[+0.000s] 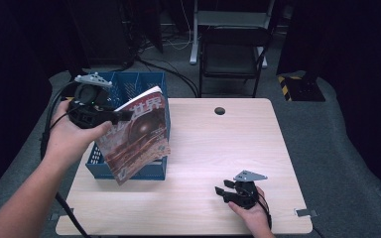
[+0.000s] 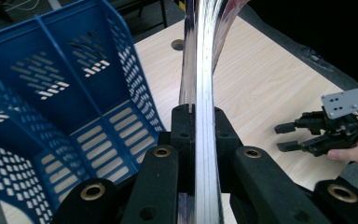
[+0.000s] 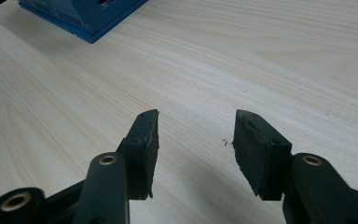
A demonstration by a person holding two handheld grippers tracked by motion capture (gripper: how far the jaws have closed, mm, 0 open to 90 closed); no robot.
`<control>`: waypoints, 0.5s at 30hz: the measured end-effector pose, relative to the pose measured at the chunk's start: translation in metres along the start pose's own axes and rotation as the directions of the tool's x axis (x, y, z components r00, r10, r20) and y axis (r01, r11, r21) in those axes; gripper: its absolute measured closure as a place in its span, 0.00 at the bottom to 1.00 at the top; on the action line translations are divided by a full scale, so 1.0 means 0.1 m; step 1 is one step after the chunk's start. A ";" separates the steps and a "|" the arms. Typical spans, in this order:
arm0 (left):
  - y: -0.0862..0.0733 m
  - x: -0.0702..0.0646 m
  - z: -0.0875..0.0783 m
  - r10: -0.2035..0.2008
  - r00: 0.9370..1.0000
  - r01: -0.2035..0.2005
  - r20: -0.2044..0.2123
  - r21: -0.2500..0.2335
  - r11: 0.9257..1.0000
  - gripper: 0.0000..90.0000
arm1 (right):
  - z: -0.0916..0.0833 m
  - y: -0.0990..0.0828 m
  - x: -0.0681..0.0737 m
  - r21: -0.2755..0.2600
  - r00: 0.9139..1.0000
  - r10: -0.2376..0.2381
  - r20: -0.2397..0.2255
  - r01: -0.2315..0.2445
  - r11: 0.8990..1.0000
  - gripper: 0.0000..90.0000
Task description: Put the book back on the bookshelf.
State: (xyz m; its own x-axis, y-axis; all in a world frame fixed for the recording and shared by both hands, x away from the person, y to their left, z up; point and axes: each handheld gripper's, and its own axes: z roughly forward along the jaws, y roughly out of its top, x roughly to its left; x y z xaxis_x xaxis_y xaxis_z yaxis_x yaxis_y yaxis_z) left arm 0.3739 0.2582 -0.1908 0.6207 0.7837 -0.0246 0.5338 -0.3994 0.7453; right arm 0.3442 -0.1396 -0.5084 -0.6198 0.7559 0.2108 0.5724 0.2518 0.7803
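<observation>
Above the blue basket, left tongs clamping magazine edge, right tongs agape on bare table.

The left gripper, raised at nine o'clock, has its jaws clamped tight. The right gripper rests low at five o'clock, jaws parted, pointing toward nine.

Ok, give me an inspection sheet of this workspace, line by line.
Surface: light wooden table, cable hole near far edge.
Job's things: magazine held up beside blue file basket; basket compartments look empty.
Clutter: nothing seen.
Grippers: left gripper clamped on magazine's edge; right gripper open, low over the table, holding nothing.
Cables: black cable trails from left gripper; more on the floor behind.
Surroundings: folding chair, dark curtains.
</observation>
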 end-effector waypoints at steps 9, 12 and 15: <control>-0.04 0.17 -0.06 -0.052 0.998 0.051 -0.036 -0.016 0.999 0.93 | 0.00 0.00 0.00 0.001 1.000 -0.002 0.000 0.002 1.000 0.56; -0.05 0.23 -0.07 -0.074 0.996 0.073 -0.049 -0.020 0.997 0.93 | 0.00 0.00 0.00 0.002 1.000 -0.002 0.002 0.002 1.000 0.56; -0.06 0.29 -0.08 -0.098 0.993 0.096 -0.070 -0.024 0.995 0.93 | 0.00 0.00 0.01 0.001 1.000 0.000 0.002 0.000 1.000 0.56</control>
State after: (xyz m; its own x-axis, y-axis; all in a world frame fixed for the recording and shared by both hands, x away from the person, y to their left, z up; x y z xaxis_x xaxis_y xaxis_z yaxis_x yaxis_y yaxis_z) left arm 0.3839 0.2869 -0.1909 0.5236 0.8505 -0.0502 0.5770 -0.3106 0.7554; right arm 0.3436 -0.1393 -0.5085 -0.6190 0.7569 0.2094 0.5725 0.2524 0.7801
